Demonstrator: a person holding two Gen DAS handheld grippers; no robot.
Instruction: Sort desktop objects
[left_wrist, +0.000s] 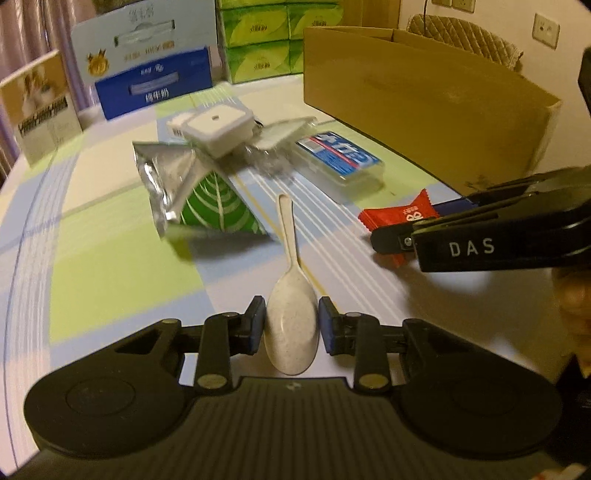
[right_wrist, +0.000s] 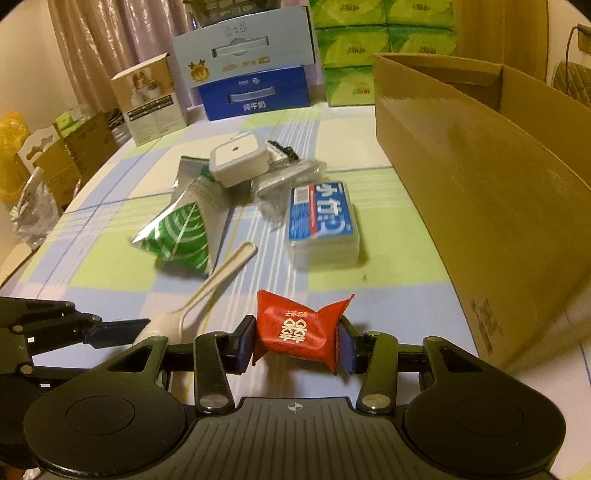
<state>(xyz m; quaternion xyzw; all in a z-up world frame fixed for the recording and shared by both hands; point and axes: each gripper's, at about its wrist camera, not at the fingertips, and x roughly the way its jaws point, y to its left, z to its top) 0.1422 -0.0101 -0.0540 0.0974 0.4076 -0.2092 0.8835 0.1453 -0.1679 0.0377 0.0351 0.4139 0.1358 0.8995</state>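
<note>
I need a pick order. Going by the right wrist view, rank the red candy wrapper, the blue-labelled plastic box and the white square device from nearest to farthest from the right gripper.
1. Red candy wrapper: between the right gripper's fingers.
2. Blue-labelled plastic box: mid-table, slightly right.
3. White square device: farthest, atop the pile, left of centre.

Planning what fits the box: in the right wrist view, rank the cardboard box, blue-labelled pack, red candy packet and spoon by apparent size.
1. cardboard box, by far the largest.
2. blue-labelled pack and red candy packet: look alike; the packet is nearer, so unsure.
3. spoon: long but slimmest.

spoon (left_wrist: 290, 288) left of candy packet (left_wrist: 400, 214) | leaf pouch (left_wrist: 207, 199) behind spoon | cardboard box (left_wrist: 424, 96) right
</note>
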